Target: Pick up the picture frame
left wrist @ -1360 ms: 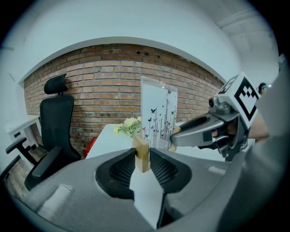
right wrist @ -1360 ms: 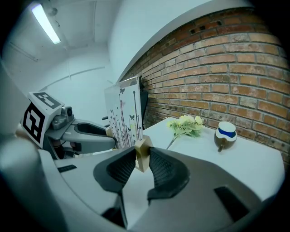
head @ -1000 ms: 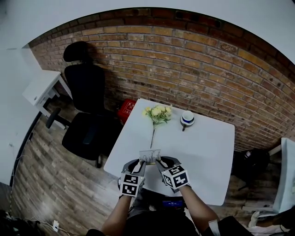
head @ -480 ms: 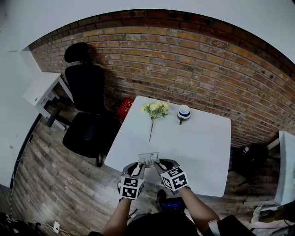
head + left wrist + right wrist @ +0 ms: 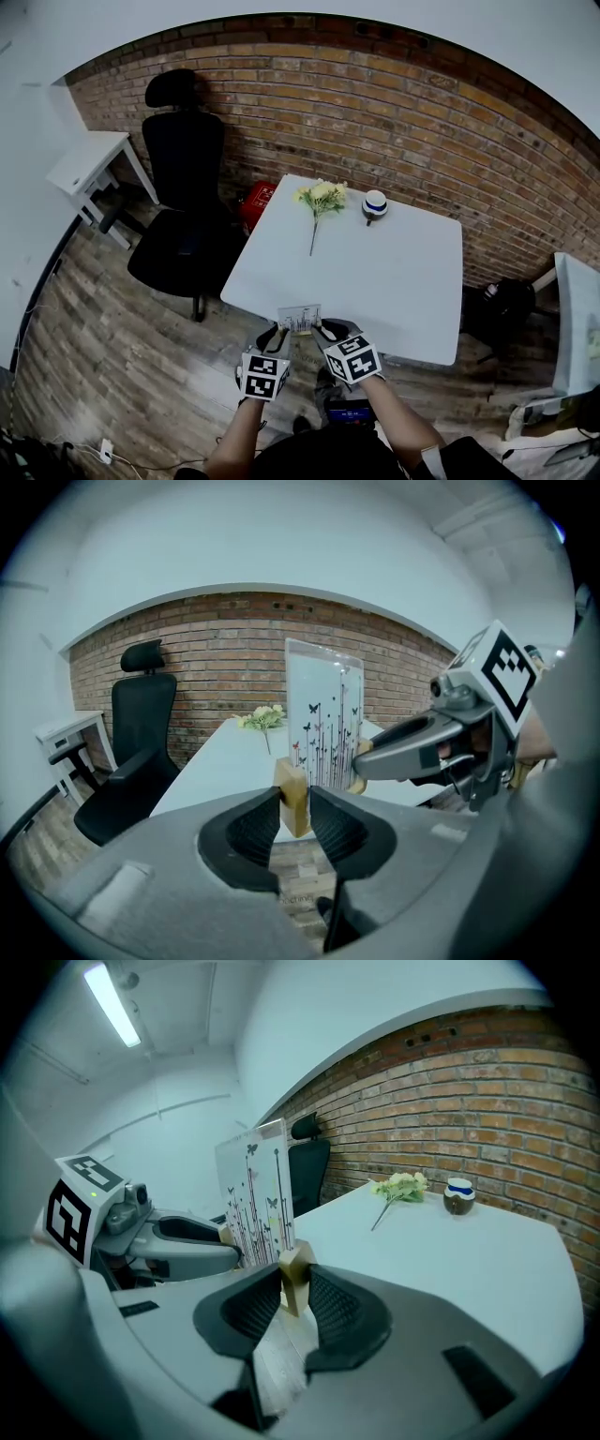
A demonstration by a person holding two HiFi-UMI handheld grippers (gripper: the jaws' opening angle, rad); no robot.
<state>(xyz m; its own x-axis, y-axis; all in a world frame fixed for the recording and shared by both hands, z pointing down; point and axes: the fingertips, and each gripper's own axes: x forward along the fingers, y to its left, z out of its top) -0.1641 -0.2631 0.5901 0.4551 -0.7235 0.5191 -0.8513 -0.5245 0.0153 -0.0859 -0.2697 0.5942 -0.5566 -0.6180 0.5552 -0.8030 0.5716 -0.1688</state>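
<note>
Since the prev. frames we note both grippers and the load have pulled back: the picture frame (image 5: 300,319), then over the table (image 5: 403,300) just inside its near edge, is now at that edge, w/ the grippers over the wood floor (image 5: 122,356).

Item 1, left gripper (image 5: 281,334): clamped on the frame's left wooden foot (image 5: 293,794), pads pressing both faces, per left gripper view (image 5: 295,813).

Item 2, right gripper (image 5: 323,330): clamped likewise on the right wooden foot (image 5: 295,1274), per right gripper view (image 5: 293,1288).

Item 3, frame: upright, clear panel w/ butterfly-and-stem print (image 5: 323,714), carried between the two grippers, not touching the table. Floorboards show beneath the jaws.

Item 4, table: yellow flowers (image 5: 321,195) lie near the far-left corner, stem pointing to the near edge. Small white-and-blue cup (image 5: 375,204) stands at the far edge, just right of the flowers, apart from them.

Item 5, surrounds: black office chair (image 5: 183,216) off the table's left edge; brick wall (image 5: 422,122) behind the far edge.
</note>
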